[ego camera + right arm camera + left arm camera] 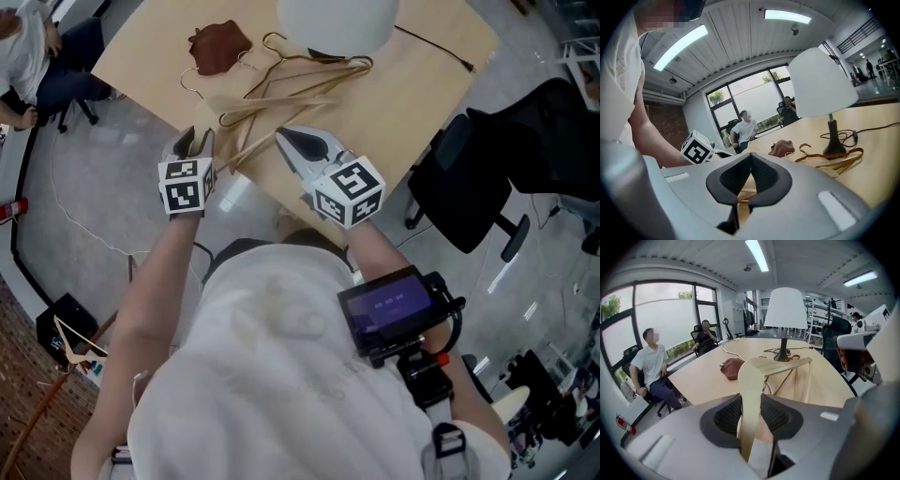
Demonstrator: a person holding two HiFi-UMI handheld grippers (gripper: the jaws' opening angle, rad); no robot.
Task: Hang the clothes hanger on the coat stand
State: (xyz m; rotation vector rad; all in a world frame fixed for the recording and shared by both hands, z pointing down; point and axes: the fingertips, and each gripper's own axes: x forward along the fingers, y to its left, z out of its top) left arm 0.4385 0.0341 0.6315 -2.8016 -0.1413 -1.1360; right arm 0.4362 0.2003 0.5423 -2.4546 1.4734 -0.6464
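The pale counter [412, 84] fills the top of the head view and carries a white-shaded lamp [337, 23], a loose heap of spare hangers [309, 80] and a small brown pouch [218, 47].

The clothes hanger [785, 365] to be hung is at the counter's near edge. One wooden arm of it runs up between the pads of the left tongs [751, 400], which are clamped on it. Gripping that broad arm rather than the hook probably keeps the hook free for the stand.

The right tongs [751, 155] are closed tip to tip. Pale wood shows in the gap behind the tips, but I cannot tell whether they pinch it or only steady the far side of the hanger.

Both forearms reach forward side by side, just beside each other, with the marker cubes facing up. The left tongs tilt well down towards the counter's edge and the right lie nearer level.

I cannot pick out the coat stand for certain, so the carry seems hardly begun.
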